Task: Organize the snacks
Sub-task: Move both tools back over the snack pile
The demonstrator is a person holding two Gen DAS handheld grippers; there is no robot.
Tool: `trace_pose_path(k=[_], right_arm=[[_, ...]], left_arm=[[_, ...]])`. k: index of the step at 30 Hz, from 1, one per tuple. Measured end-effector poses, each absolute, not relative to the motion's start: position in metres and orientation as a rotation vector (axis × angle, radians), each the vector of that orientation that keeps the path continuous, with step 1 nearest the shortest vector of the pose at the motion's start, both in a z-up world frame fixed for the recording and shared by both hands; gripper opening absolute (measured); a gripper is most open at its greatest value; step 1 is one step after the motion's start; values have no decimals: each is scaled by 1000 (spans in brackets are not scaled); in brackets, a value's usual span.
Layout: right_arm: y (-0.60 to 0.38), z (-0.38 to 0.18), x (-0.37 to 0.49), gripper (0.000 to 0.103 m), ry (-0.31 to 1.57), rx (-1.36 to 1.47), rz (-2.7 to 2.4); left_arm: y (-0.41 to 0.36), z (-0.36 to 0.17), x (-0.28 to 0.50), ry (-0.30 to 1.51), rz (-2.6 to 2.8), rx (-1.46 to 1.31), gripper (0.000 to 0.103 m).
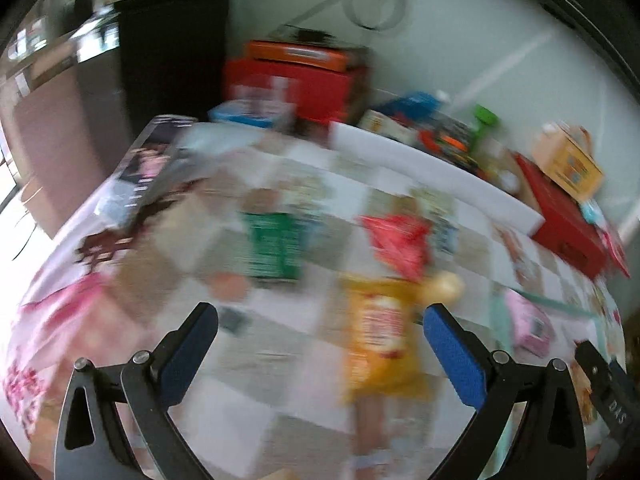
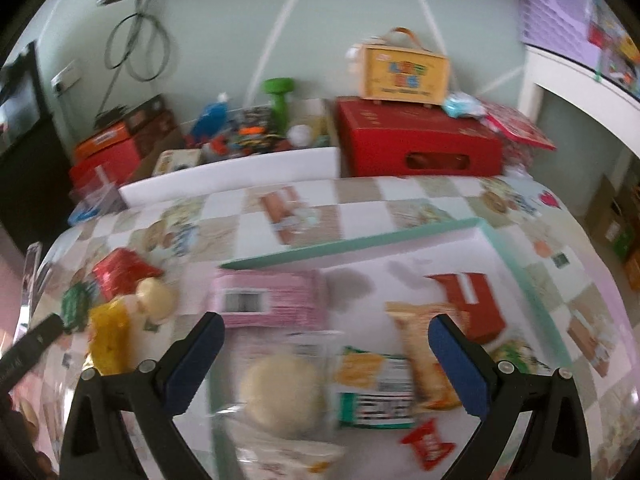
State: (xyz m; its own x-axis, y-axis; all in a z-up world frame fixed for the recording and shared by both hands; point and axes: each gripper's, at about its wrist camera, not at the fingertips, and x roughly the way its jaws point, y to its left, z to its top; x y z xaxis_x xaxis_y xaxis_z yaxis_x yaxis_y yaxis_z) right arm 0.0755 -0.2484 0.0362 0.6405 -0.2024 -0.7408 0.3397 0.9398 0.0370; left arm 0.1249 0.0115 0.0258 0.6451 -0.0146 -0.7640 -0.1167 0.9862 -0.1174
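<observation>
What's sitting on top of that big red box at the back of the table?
A yellow carry-case with a handle stands on the red box, with a small light-blue packet beside it. What the box holds is hidden, apart from something reddish behind its front cut-out.

Checkered table [image 2: 400,192] carries snack packets [image 1: 274,246], tray [image 2: 360,246].

Premises: a lived-in home room. Evidence: a table [image 2: 360,192] covered with a checked, picture-printed cloth; a pale green painted wall [image 2: 224,40] carrying a socket and looped cables; red cardboard gift boxes [image 2: 416,144] and a yellow handled carton [image 2: 404,76] stacked along the wall side; a white shelf unit [image 2: 560,80] stands at the right; a dark cabinet [image 1: 172,48] stands at the left.
</observation>
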Motion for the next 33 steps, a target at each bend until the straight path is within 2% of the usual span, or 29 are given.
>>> trace_pose_path(k=[7, 14, 33], right_arm=[[-194, 31, 92, 103, 834, 135, -190], [-143, 23, 104, 103, 850, 103, -83], [-94, -12, 137, 103, 902, 35, 6]], left_arm=[[80, 27, 115, 855, 231, -236, 102], [113, 23, 112, 869, 281, -285, 102], [93, -7, 155, 955, 197, -271, 102]])
